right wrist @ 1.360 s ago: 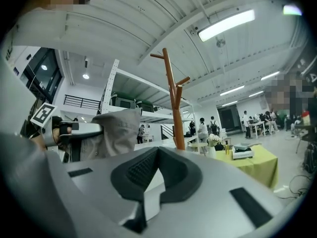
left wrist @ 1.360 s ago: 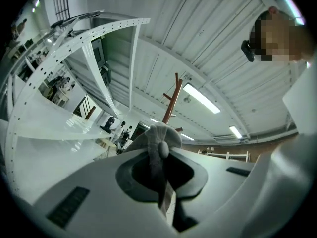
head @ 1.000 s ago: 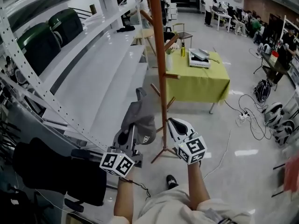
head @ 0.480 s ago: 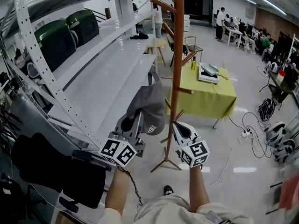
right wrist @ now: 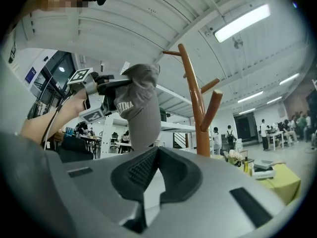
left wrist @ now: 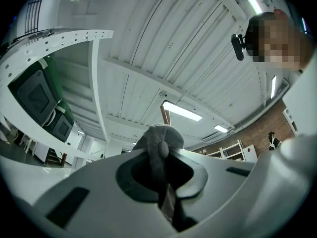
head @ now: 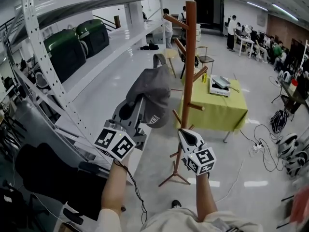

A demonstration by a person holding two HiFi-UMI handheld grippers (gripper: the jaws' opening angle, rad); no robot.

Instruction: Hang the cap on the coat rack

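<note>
We count one cap [head: 149, 93], one coat rack [head: 189, 57] and two hand-held grippers. There are also two green cases [head: 65, 52] on the white shelving [head: 108, 62] and one surface with a yellow-green cloth [head: 217, 112] behind the rack.

The left hand-held gripper [head: 136, 105] is clamped on the cap's fabric, with a fold pinched between its jaws. It holds the cap up in the air just to the left of the rack's wooden pole, apart from it and resting on no peg. The right hand-held gripper [head: 185, 135] sits lower, near the pole, with its jaws together and nothing between them.

The cap is grey and soft, and it hangs down from the grip. It has pale lettering on one side, a small button on its crown and a strap loop standing up at the top.
</note>
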